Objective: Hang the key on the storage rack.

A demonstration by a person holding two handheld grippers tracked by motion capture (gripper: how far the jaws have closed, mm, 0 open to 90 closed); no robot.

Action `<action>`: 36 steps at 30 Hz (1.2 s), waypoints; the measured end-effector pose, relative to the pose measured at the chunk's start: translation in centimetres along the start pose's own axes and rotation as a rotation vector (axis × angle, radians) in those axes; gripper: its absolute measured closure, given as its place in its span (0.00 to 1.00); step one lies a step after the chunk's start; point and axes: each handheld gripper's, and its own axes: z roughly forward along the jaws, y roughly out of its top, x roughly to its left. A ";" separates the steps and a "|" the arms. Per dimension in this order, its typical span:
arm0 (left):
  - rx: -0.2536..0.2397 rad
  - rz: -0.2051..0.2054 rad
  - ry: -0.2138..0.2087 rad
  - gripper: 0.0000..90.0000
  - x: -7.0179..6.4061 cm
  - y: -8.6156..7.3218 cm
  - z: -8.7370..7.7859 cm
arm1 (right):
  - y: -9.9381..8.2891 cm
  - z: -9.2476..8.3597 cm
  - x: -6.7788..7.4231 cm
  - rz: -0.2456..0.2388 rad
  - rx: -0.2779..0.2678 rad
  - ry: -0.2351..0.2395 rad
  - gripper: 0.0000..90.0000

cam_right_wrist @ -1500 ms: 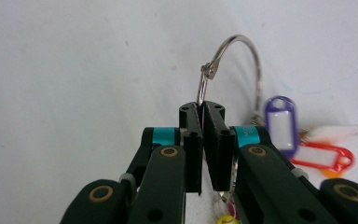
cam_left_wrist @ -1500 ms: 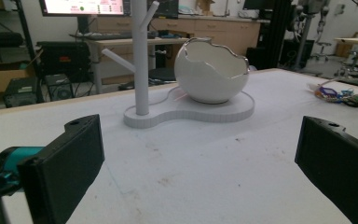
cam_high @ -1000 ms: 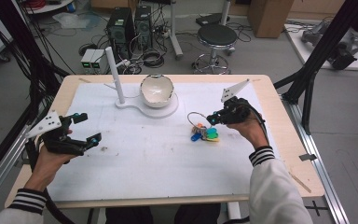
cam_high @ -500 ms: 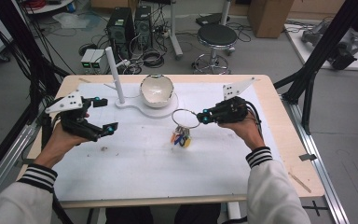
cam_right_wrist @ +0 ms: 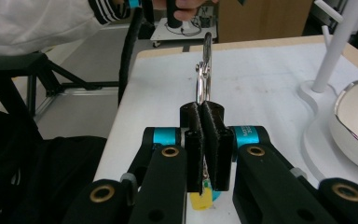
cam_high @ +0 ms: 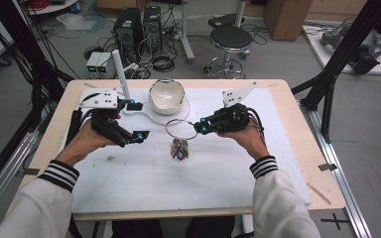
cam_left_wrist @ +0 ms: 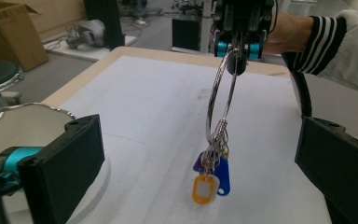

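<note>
My right gripper (cam_high: 202, 126) is shut on a thin wire key ring (cam_high: 181, 130) and holds it above the white mat. Orange, blue and purple key tags (cam_left_wrist: 209, 179) hang in a bunch from the ring's low end, close over the mat. In the right gripper view the black pads (cam_right_wrist: 204, 121) press together on the wire, and the ring (cam_right_wrist: 206, 65) stands up edge-on beyond them. My left gripper (cam_high: 138, 120) is open to the left of the ring, with nothing in it. Its wide jaws frame the ring (cam_left_wrist: 221, 93) in the left gripper view.
A white bowl (cam_high: 167, 95) sits on a white flat base (cam_high: 144, 111) at the back middle of the mat, with a white upright post (cam_high: 120, 74) to its left. The table's wooden edge (cam_high: 297, 129) runs close on the right. A stool and computer cases stand beyond the table.
The right gripper has carried the ring and tags leftward, off the spot where they lay. The left gripper has risen and swung from the table's left edge toward the bowl.
</note>
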 end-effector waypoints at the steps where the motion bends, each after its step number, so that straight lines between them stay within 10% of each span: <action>1: 0.005 0.002 -0.006 0.02 -0.1 0.0 0.3 | 0.1 0.1 0.1 0.005 0.003 0.006 0.98; 15: 0.066 -0.005 -0.126 0.03 -0.9 0.0 3.7 | 0.3 0.9 0.2 0.009 0.017 0.030 0.98; 36: 0.100 -0.011 -0.123 0.71 -0.5 0.1 4.1 | 0.2 0.9 0.1 0.009 0.026 0.035 0.97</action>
